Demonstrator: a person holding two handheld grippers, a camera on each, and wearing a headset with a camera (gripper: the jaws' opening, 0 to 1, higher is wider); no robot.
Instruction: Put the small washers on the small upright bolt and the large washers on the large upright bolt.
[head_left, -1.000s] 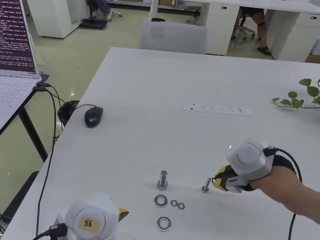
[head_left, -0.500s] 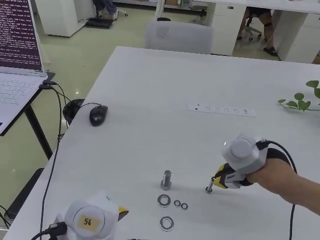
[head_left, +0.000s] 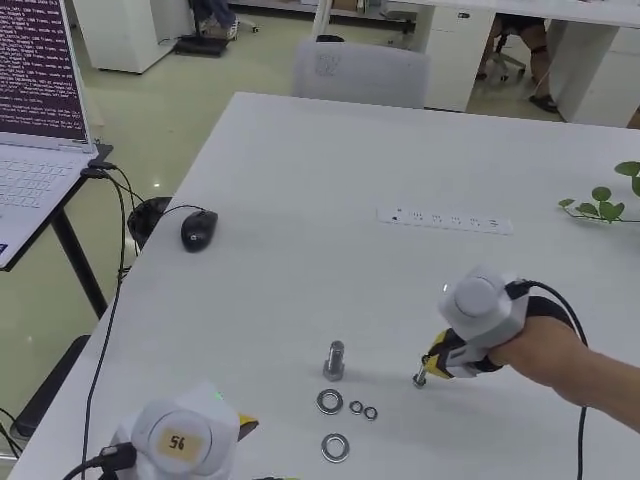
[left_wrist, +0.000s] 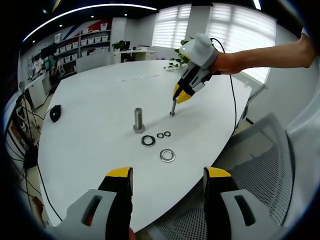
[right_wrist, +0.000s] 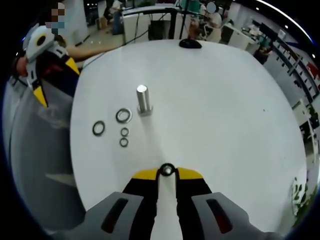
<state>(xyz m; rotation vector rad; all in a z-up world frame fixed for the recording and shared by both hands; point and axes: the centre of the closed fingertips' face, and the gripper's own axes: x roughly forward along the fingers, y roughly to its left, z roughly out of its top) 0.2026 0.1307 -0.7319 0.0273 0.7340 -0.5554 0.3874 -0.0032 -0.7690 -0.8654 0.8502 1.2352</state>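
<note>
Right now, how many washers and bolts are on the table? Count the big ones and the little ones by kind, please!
large washers: 2
small washers: 2
large bolt: 1
small bolt: 1
Total: 6

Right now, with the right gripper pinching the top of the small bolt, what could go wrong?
1. The right gripper is shut on the top of the small bolt; a crooked release could tip that slim bolt over.
2. While it is clamped there, no washer can slide on.
3. The two small washers lie close together beside a large washer, so the open left gripper may catch two at once or push them away.
</note>
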